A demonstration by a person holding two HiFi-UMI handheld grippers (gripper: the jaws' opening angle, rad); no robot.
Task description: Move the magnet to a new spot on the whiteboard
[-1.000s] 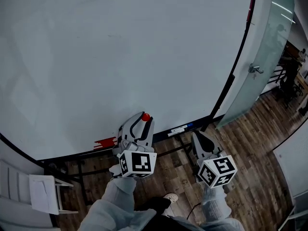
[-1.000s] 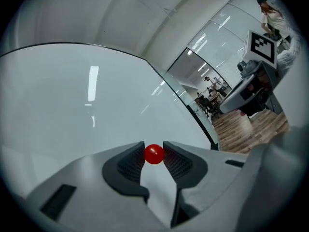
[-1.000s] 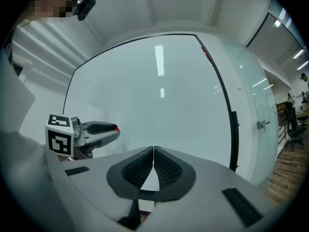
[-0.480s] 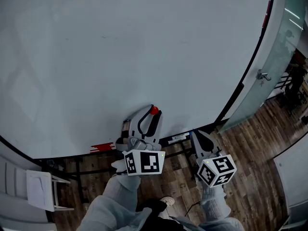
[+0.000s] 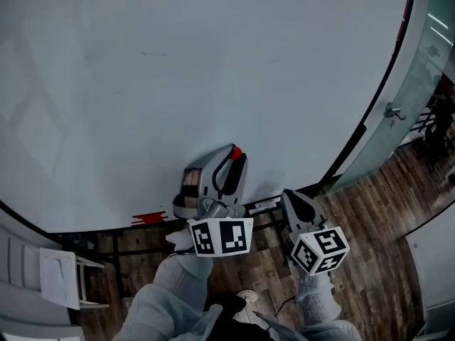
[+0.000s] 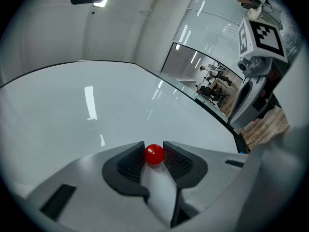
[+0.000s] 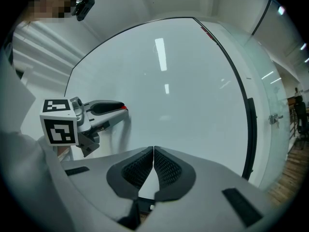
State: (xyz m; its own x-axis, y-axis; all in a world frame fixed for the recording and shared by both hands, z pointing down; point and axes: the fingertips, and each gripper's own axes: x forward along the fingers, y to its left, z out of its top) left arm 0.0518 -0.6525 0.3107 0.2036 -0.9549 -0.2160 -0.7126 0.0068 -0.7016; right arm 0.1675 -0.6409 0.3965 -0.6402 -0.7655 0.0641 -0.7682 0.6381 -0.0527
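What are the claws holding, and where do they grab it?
The left claw pinches the red magnet by its two sides. The right claw is shut and empty.

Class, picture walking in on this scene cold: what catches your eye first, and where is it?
The small red magnet stands out, pinched between the jaws of the left gripper near the lower edge of the wide whiteboard. To its right, the right gripper is shut and empty, pointing at the board.

The left gripper (image 6: 154, 152) has its jaws closed on a red magnet (image 6: 154, 155), one pad pressed against each side. The whiteboard (image 6: 96, 111) spreads ahead, with the right gripper (image 6: 238, 121) at the right edge, well apart.
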